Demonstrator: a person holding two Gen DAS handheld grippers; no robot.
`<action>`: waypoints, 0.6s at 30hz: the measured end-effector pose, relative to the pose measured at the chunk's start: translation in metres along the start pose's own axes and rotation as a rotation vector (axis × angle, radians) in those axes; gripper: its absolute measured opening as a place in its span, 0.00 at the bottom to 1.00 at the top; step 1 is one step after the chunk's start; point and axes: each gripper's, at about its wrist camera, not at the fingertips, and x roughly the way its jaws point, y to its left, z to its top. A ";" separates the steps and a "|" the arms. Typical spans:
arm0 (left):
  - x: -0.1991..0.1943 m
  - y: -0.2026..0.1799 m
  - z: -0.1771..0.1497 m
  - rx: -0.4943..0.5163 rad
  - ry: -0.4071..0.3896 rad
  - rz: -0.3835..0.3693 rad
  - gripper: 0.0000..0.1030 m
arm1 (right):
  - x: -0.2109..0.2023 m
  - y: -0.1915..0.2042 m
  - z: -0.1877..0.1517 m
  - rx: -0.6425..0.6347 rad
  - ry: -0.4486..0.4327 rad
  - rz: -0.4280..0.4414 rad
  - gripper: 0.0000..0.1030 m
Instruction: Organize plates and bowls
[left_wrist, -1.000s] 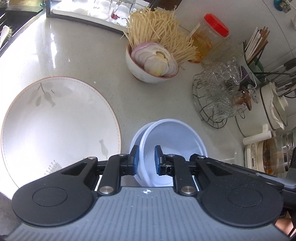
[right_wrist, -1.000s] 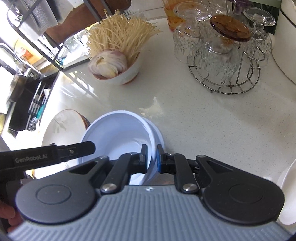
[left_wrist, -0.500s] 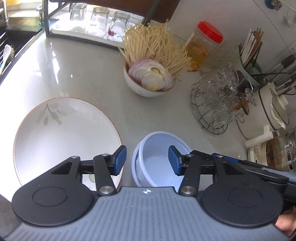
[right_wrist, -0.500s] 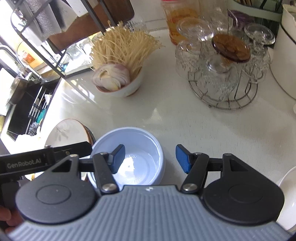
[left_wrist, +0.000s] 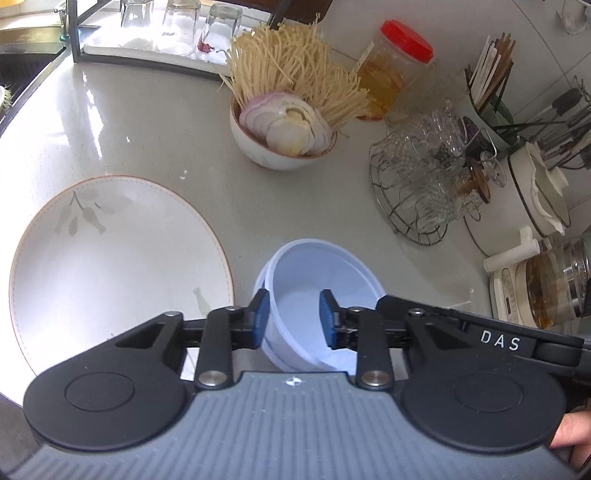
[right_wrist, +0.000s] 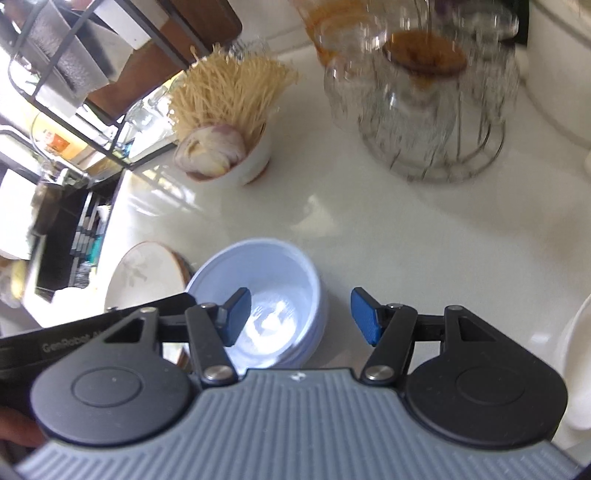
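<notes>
Two nested pale blue bowls (left_wrist: 317, 273) stand on the counter, also in the right wrist view (right_wrist: 266, 280). My left gripper (left_wrist: 293, 319) is open, its jaws straddling the bowls' left rim, one pad outside and one inside. My right gripper (right_wrist: 301, 317) is wide open and empty, just right of and above the bowls. A large white plate with a leaf pattern (left_wrist: 110, 258) lies left of the bowls; it also shows in the right wrist view (right_wrist: 144, 273). A white dish edge (right_wrist: 576, 354) shows at the far right.
A white bowl of sliced onion and enoki mushrooms (left_wrist: 284, 136) stands behind. A wire rack of glass cups (left_wrist: 424, 184), a red-lidded jar (left_wrist: 395, 74), a utensil holder (left_wrist: 487, 96), a white pot (left_wrist: 535, 192) and a kettle (left_wrist: 546, 288) crowd the right. A glass rack (left_wrist: 166, 33) is at the back.
Both grippers let go of the blue bowls' rims and opened; the bowls now rest on the counter. The left jaws have since narrowed around the left rim. The right gripper shifted right.
</notes>
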 end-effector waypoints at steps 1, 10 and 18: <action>0.000 0.000 -0.001 0.005 0.003 0.001 0.23 | 0.003 -0.003 -0.001 0.026 0.025 0.022 0.51; 0.006 -0.004 -0.006 0.039 0.003 0.034 0.14 | 0.009 -0.009 -0.008 0.078 0.069 0.017 0.19; -0.002 -0.010 -0.008 0.078 -0.033 0.056 0.14 | 0.003 -0.005 -0.008 0.004 0.017 0.022 0.16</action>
